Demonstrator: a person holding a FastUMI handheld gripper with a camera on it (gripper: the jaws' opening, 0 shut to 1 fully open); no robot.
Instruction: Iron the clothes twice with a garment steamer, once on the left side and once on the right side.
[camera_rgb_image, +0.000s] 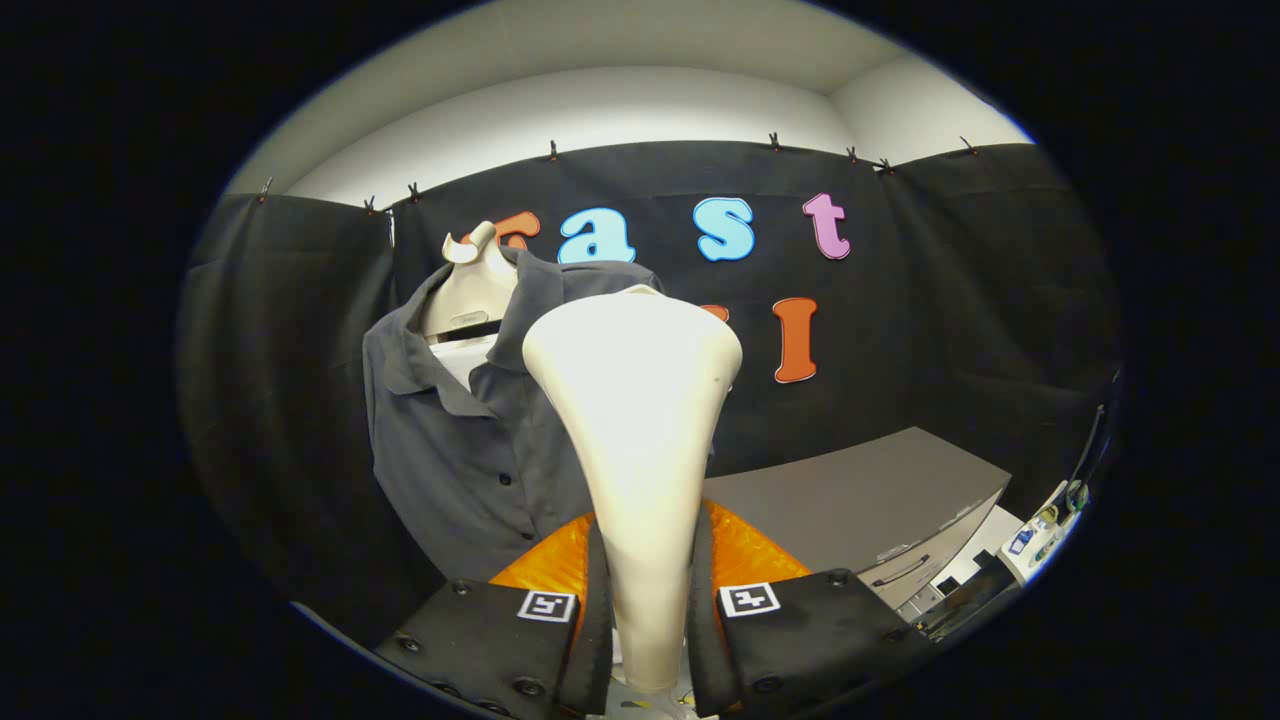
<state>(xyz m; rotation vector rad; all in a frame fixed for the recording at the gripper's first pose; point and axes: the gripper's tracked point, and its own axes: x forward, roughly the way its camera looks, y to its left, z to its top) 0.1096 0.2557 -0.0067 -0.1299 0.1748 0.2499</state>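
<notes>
The gripper (648, 610) is clamped on the narrow handle of the cream garment steamer (636, 420), one finger pressing on each side, and the steamer rises upright from between the fingers and widens to a broad head at the top. Just beyond that head, a little to its left, hangs the dark grey shirt (455, 440), buttoned down the front on a pale mannequin torso (470, 290) with its collar open. Off to the right, past the fingers, sits a grey counter (860, 495) with drawer handles along its front.
</notes>
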